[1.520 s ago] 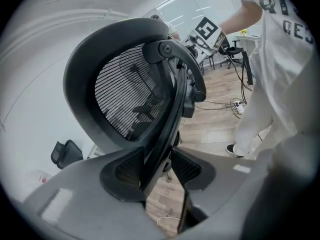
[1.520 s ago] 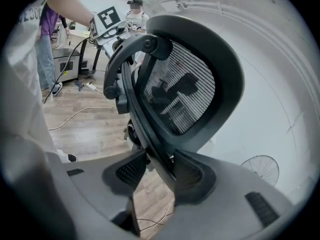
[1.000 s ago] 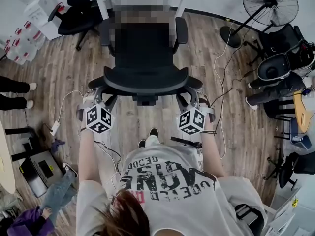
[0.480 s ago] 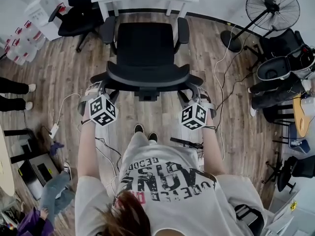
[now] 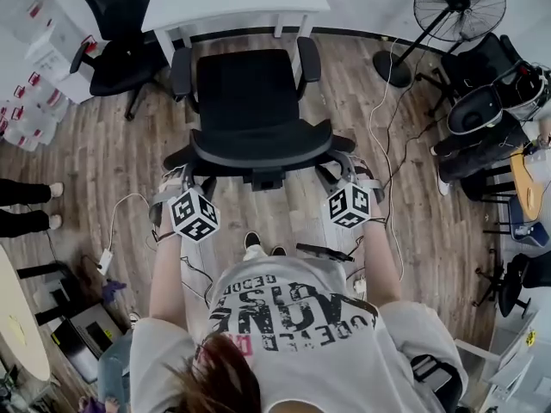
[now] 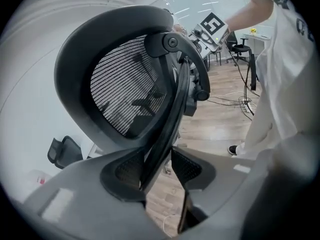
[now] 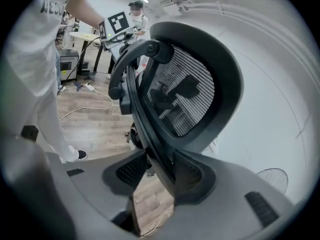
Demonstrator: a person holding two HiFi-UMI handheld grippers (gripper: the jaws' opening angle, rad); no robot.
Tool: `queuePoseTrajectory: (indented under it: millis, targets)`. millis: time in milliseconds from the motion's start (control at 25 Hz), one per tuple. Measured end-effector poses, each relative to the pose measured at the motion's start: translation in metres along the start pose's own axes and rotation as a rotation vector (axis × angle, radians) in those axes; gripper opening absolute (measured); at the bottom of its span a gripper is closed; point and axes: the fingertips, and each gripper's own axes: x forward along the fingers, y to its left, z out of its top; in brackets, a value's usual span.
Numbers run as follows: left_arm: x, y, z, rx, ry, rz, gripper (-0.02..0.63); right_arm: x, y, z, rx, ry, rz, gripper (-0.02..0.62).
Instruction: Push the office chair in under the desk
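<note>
We've got the left gripper (image 6: 152,168) and right gripper (image 7: 155,173) both clamped on the office chair (image 5: 250,93) backrest, facing the desk (image 5: 225,3).

The office chair (image 5: 251,101) stands just before the desk (image 5: 232,3), seat toward it. The left gripper (image 5: 182,179) and right gripper (image 5: 343,170) sit at the left and right ends of its back. A fan (image 5: 456,7) stands off right.
</note>
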Motion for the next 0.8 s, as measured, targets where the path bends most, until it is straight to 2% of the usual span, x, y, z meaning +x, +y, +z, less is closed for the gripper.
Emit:
queuePoseTrajectory:
  millis: [400,800]
  targets:
    - [0.026,0.030,0.011,0.002,-0.007,0.008,0.179,0.027,-0.031,-0.005,0.004,0.021,-0.009,0.170]
    - [0.052,0.060,0.020,-0.021,0.022,0.002,0.179,0.055,-0.064,-0.008,0.005,-0.013,-0.006,0.170]
